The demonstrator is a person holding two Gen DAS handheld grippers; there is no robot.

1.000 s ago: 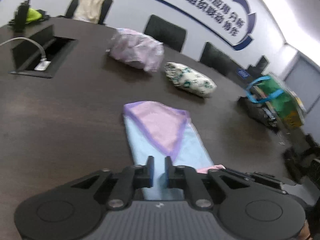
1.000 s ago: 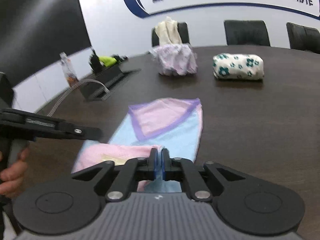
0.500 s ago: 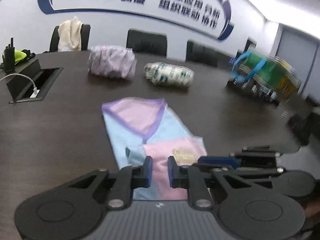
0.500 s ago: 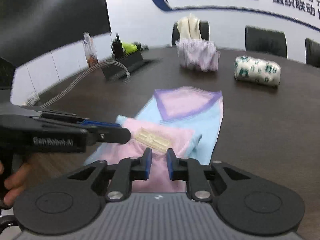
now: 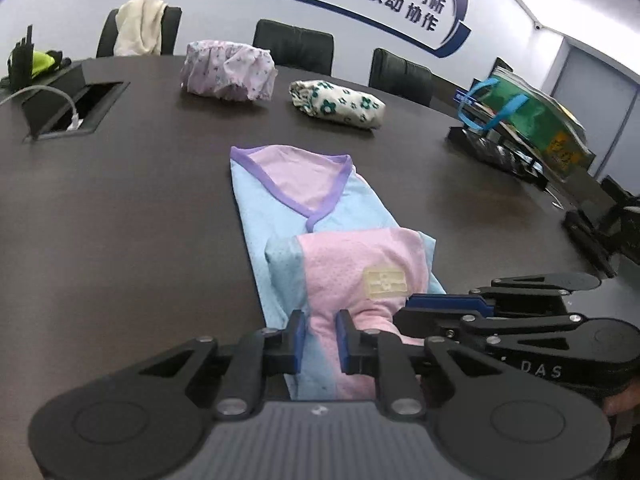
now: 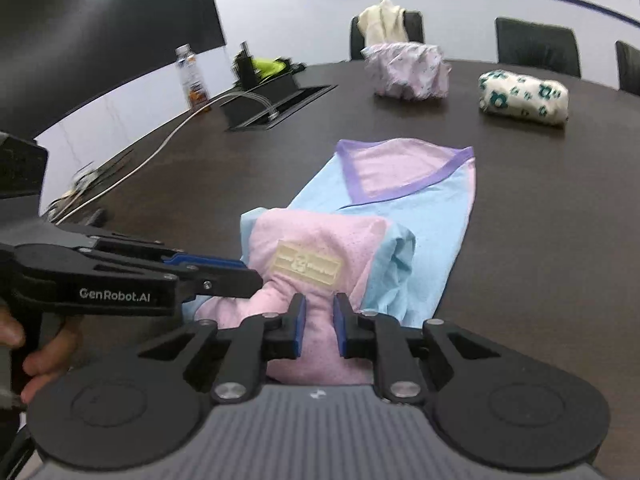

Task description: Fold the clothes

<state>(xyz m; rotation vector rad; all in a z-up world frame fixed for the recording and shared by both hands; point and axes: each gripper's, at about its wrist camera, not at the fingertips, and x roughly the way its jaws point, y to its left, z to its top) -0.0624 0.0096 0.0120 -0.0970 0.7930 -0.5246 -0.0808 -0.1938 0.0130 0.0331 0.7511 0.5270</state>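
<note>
Counted against the dark table point(image 5: 120, 220): one flat garment point(image 5: 280, 204) in pale blue and pink is laid on it, with one cream label point(image 5: 385, 281) sewn on the folded-over pink part. Two rolled bundles are counted farther back on the table: one lilac bundle point(image 5: 228, 70) and one white bundle with green flowers point(image 5: 338, 104). One recessed cable box point(image 5: 76, 106) is set into the table, and one white cable point(image 6: 160, 148) is run out of it. One plastic bottle point(image 6: 191, 76) is seen at the table's far edge. Three chairs are counted behind the table, with one cream cloth point(image 5: 140, 24) draped over one chair point(image 5: 108, 30). Two grippers are counted above the table's near edge: the left gripper point(image 5: 320, 336) and the right gripper point(image 6: 319, 330).
</note>
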